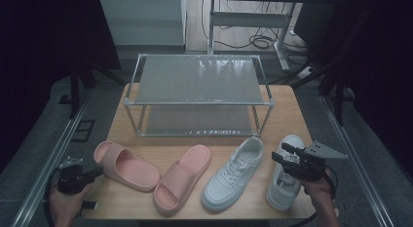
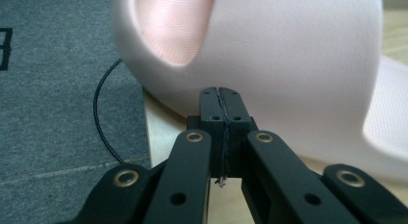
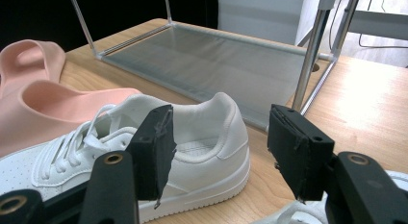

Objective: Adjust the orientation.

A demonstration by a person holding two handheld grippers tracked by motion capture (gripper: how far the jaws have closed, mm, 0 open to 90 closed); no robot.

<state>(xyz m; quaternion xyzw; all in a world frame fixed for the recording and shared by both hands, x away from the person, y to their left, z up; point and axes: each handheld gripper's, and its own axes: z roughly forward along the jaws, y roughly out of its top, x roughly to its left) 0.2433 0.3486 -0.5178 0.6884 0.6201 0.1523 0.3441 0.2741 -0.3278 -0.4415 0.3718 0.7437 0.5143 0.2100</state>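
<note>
My left gripper (image 1: 97, 172) sits at about eight o'clock on the table (image 1: 287, 115), its jaws pressed flat together with nothing between them. In the left gripper view their tips (image 2: 221, 105) lie just beside the rounded toe end of the left pink slide (image 2: 269, 60); I cannot tell whether they touch it. That slide (image 1: 125, 165) lies at seven o'clock, toe end towards my left gripper, and its mate, the second pink slide (image 1: 181, 179), lies at six o'clock, the two close together.

My right gripper (image 1: 283, 155) hovers at four o'clock over the right white sneaker (image 1: 285, 176), jaws spread wide and holding nothing. In the right gripper view the heel of the other white sneaker (image 3: 207, 132) shows through the gap between my pads (image 3: 156, 147), farther off and apart from them. That sneaker (image 1: 234, 172) lies at five o'clock, heel towards the rack.

The only container here is the two-tier shoe rack (image 1: 197, 93) at twelve o'clock, a metal frame with grey mesh shelves. Both shelves are bare; all four shoes lie on the tabletop in front of it.

I can read no brand, label or writing on the shoes, the rack or my grippers.
</note>
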